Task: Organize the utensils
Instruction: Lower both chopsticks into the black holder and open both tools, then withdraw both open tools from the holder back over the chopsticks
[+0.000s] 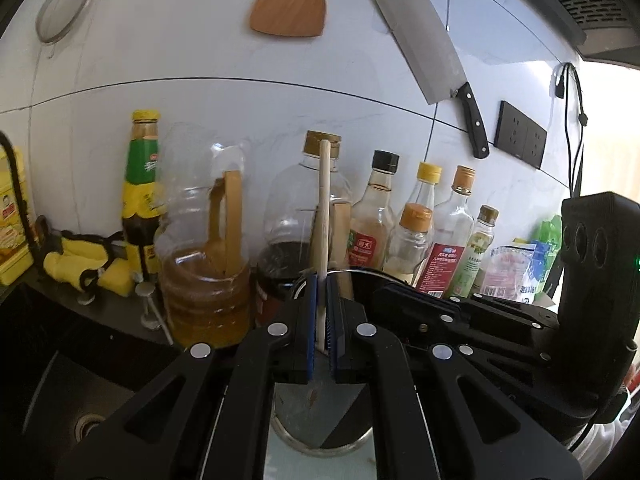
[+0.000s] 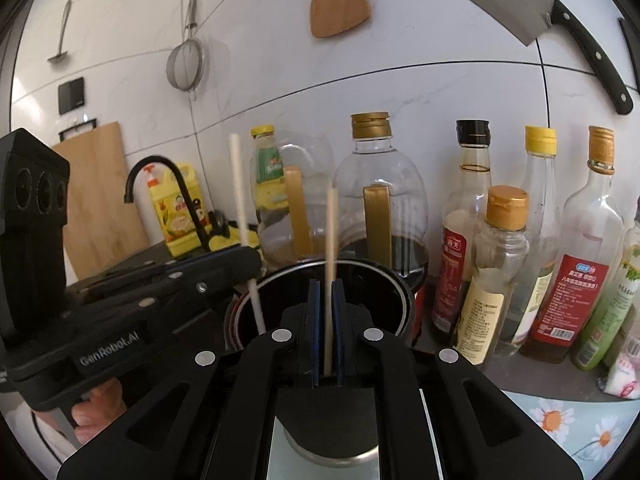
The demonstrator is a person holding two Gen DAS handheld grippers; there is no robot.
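Note:
My left gripper (image 1: 322, 320) is shut on a pale wooden chopstick (image 1: 324, 216) that stands upright between its blue pads. My right gripper (image 2: 326, 328) is shut on a second chopstick (image 2: 330, 248), also upright. Both hang over a black round utensil holder with a metal rim (image 2: 402, 292); its rim also shows in the left wrist view (image 1: 360, 270). In the right wrist view the left gripper (image 2: 224, 268) is at the left with its chopstick (image 2: 240, 192) reaching down into the holder's mouth.
A row of sauce and oil bottles (image 2: 504, 272) stands against the tiled wall behind the holder. A cleaver (image 1: 424, 48), a wooden spatula (image 1: 290, 8) and a strainer (image 2: 186, 64) hang on the wall. A sink (image 1: 60, 380), black tap (image 2: 168, 184) and cutting board (image 2: 96, 192) lie left.

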